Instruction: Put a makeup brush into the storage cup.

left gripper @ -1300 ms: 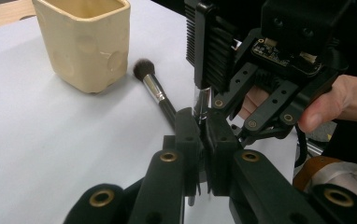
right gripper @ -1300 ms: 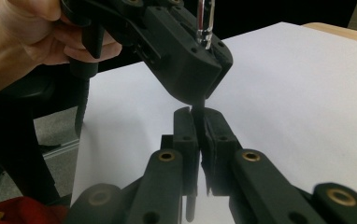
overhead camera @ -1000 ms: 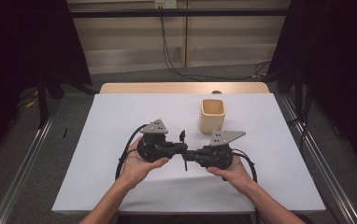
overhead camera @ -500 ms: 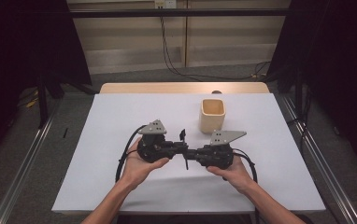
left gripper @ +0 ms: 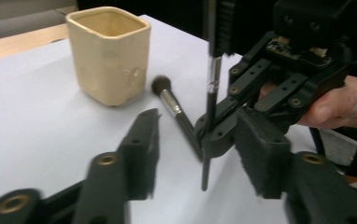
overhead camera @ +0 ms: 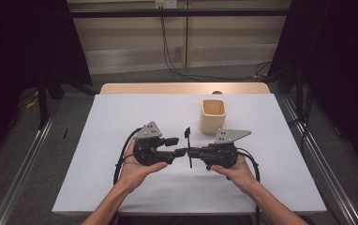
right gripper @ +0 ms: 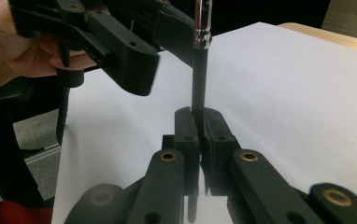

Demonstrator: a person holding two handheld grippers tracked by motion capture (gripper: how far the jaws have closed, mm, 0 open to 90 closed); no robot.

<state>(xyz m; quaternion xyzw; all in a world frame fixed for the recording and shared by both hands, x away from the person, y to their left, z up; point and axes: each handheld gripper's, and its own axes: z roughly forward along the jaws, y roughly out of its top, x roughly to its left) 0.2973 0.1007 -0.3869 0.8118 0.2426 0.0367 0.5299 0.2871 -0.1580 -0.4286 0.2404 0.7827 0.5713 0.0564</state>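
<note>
Opened up, that's the change: the left gripper (overhead camera: 179, 146) was pinched on the thin black-handled brush with a silver ferrule (overhead camera: 188, 146) a second ago, and its jaws have just been spreading, so now they stand apart on either side of the handle without pressing it. You can see the gap clearly in the left gripper view, with the brush (left gripper: 210, 93) upright between them. Hands haven't really shifted otherwise.

The right gripper (overhead camera: 192, 152) is clamped tight on that brush's lower handle (right gripper: 199, 84), holding it upright in front of the cream square ceramic cup (overhead camera: 212, 115), a bit to the cup's left in the high view.

In the left gripper view a second brush, short, dark and round-headed (left gripper: 169, 100), lies on the white table sheet (overhead camera: 121, 112) just beside the cup (left gripper: 109, 53), near its base, not touching it.
</note>
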